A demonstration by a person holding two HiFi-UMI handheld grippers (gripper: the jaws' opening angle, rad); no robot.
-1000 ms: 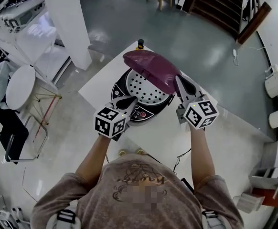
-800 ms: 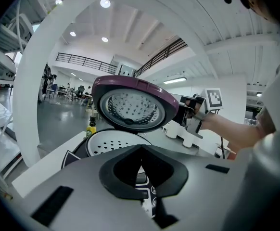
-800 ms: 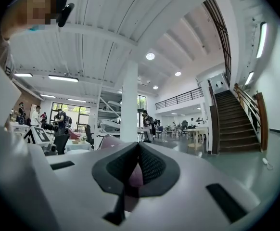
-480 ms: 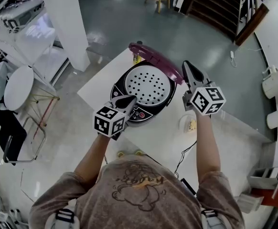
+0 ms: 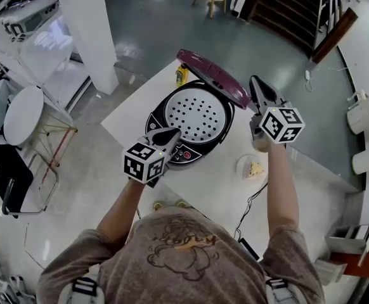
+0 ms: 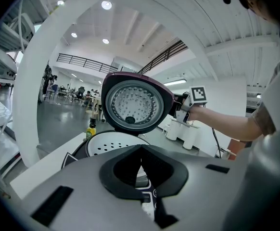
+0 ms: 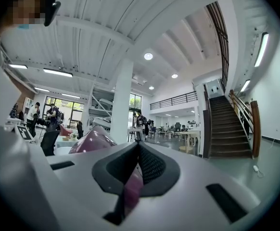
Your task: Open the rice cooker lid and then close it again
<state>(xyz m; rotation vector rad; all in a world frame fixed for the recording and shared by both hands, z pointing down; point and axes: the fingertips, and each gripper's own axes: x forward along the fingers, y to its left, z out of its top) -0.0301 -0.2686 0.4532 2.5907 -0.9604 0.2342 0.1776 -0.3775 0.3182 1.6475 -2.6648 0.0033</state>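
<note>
Maroon lid of the rice cooker stands swung up at centre frame, the right gripper at its rim with fingers pressed together, seemingly propping it, while the left gripper, fingers also together, apparently steadies the base on the table.

Bright ceiling lights give sharp frames with fisheye-warped edges
</note>
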